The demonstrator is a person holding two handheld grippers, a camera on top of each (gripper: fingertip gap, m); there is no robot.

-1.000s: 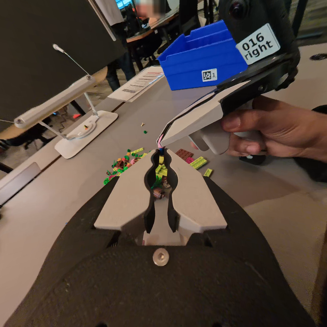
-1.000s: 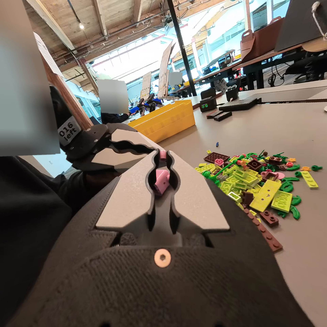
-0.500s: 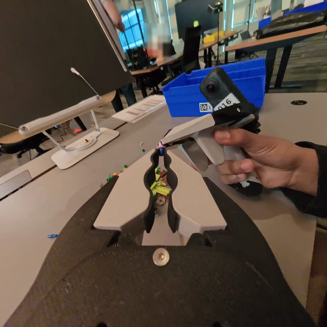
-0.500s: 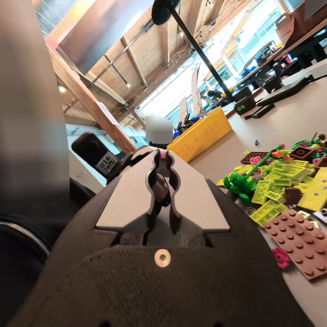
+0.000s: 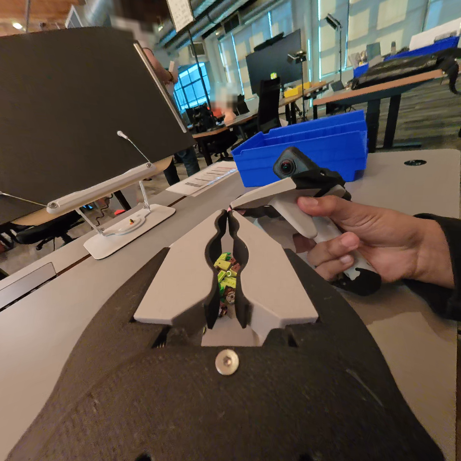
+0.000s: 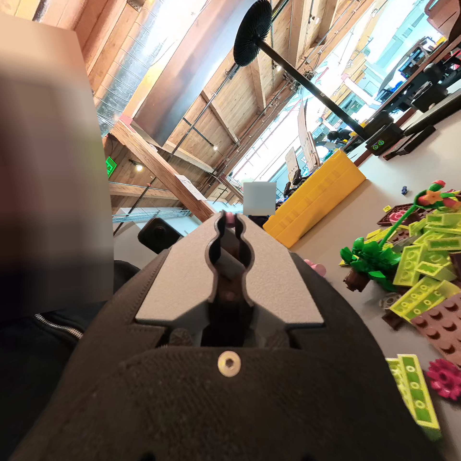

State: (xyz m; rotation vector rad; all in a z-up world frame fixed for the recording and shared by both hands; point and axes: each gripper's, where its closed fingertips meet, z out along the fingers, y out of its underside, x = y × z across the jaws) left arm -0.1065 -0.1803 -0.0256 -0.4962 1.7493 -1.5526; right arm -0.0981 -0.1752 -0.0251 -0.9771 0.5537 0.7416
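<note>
My left gripper point(image 5: 228, 214) is shut, and a small pink piece point(image 5: 228, 210) shows right at its tips. My right gripper point(image 5: 234, 206), held by a hand point(image 5: 379, 239), meets it tip to tip from the right. In the right wrist view my right gripper point(image 6: 229, 217) is shut on the small pink piece point(image 6: 229, 219), raised above the table. The left gripper's camera point(image 6: 159, 234) shows just behind it. A pile of lime, green and brown bricks point(image 6: 411, 262) lies on the grey table to the right; it also shows through the left fingers' gap point(image 5: 225, 272).
A blue bin point(image 5: 301, 154) and a paper sheet point(image 5: 207, 179) lie beyond the grippers. A white stand point(image 5: 129, 224) holds a dark board on the left. A yellow bin point(image 6: 316, 199), a brown plate point(image 6: 441, 321), a magenta flower point(image 6: 444, 383) and a loose pink piece point(image 6: 316, 268) lie on the table. Less than 4 cm separates the two grippers' tips. It is some 12 cm from my right tips to the brown plate point(image 6: 441, 321).
Both grippers have stayed tip to tip and tilted upward. The right wrist view now looks at the ceiling, and the brick pile has slid low and right in it.
</note>
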